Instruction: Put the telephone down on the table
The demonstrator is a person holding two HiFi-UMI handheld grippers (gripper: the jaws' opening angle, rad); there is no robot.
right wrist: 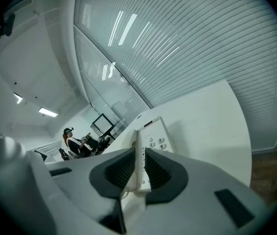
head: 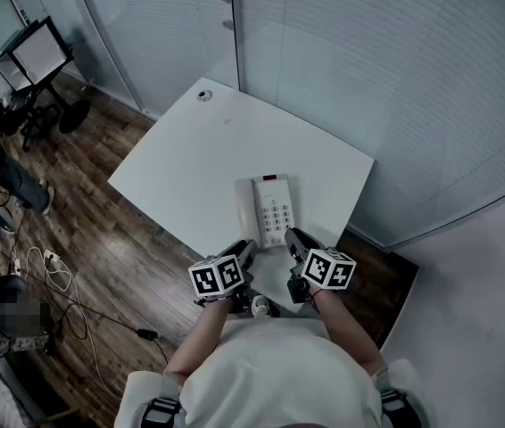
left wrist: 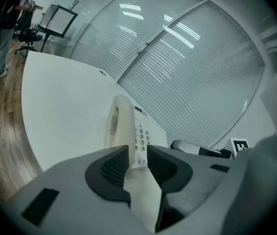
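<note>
A white desk telephone point(head: 270, 208) with its handset along the left side and a keypad lies at the near part of the white table point(head: 190, 163). My left gripper point(head: 247, 248) clamps the phone's near left corner and my right gripper point(head: 293, 238) its near right corner. In the left gripper view the dark pads point(left wrist: 114, 168) press on the telephone's point(left wrist: 128, 126) near edge. The right gripper view shows the phone's point(right wrist: 153, 133) rim pinched between the right gripper's point(right wrist: 139, 168) ribbed pads. I cannot tell whether the phone rests on the tabletop or hangs just above it.
A small round grommet point(head: 203, 94) sits at the table's far corner. Glass walls with blinds point(head: 368, 69) stand behind and to the right. On the wood floor to the left are a monitor stand point(head: 29, 53), chairs and loose cables point(head: 49, 266). A person point(right wrist: 71, 142) sits far off.
</note>
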